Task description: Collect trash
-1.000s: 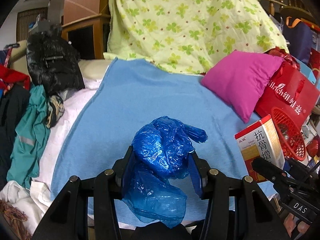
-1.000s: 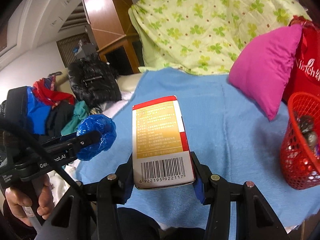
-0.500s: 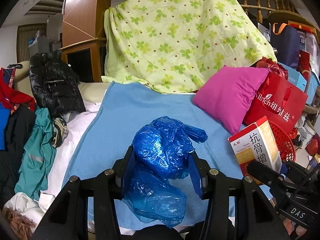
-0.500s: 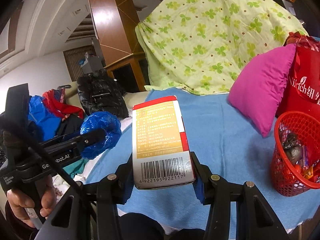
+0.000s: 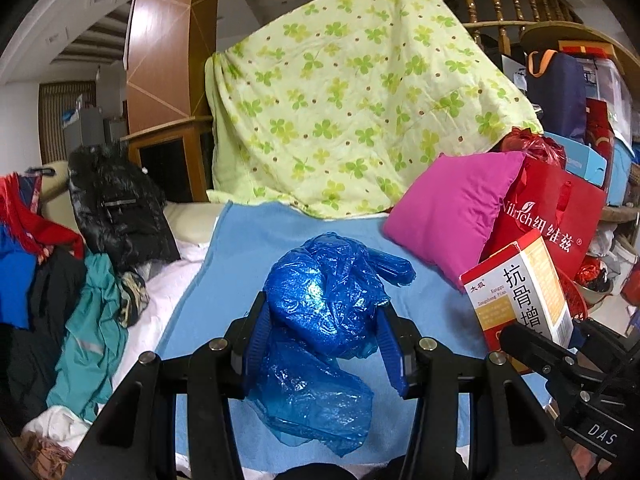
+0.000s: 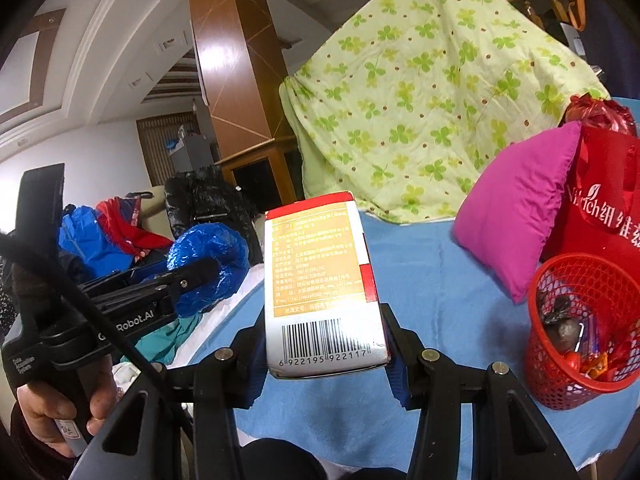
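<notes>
My left gripper [image 5: 324, 340] is shut on a crumpled blue plastic bag [image 5: 320, 320] and holds it above the blue blanket [image 5: 280, 236]. My right gripper [image 6: 326, 344] is shut on a white, orange and red medicine box [image 6: 320, 280], barcode end toward the camera. The box also shows in the left wrist view [image 5: 520, 292] at the right, and the bag shows in the right wrist view [image 6: 208, 268] at the left. A red mesh basket [image 6: 560, 384] with several pieces of trash inside stands on the blanket at the right.
A magenta pillow [image 5: 452, 224] and a red paper bag [image 5: 556, 220] lean at the right. A green clover quilt [image 5: 360, 100] hangs behind. Jackets and clothes [image 5: 80, 260] pile at the left. A wooden pillar [image 6: 236, 60] rises behind.
Both grippers have lifted and tilted up, so more of the quilt and ceiling shows. Each keeps its hold, the left on the bag and the right on the box.
</notes>
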{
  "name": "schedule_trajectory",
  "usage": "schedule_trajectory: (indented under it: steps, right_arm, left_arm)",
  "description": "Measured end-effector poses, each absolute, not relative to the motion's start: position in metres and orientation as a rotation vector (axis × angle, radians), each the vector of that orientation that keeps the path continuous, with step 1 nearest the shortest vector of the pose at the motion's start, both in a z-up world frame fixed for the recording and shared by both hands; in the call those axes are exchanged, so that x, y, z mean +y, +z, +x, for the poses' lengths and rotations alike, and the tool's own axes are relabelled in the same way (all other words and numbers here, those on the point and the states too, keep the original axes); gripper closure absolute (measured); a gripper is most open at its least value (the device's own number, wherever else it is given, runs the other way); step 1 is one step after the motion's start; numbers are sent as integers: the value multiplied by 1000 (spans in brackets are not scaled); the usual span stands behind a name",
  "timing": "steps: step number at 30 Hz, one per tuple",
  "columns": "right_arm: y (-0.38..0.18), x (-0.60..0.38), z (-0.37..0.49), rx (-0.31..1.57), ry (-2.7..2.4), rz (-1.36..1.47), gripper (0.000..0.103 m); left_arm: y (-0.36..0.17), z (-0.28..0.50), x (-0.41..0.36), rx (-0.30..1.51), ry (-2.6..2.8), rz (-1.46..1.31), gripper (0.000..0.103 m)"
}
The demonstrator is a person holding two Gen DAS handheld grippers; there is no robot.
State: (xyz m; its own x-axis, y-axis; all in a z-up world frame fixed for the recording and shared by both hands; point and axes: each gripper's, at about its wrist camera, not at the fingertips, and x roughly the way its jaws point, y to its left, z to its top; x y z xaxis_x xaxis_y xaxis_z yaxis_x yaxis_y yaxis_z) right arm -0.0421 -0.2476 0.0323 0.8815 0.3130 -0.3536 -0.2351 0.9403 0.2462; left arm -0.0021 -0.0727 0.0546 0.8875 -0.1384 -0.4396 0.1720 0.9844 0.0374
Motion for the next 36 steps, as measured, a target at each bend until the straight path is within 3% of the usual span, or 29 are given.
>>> schedule_trajectory:
  steps: [36]
  right_arm:
    - [22, -323, -75, 331, 207, 302, 51]
  left_arm:
    - [64, -29, -158, 369, -231, 263, 50]
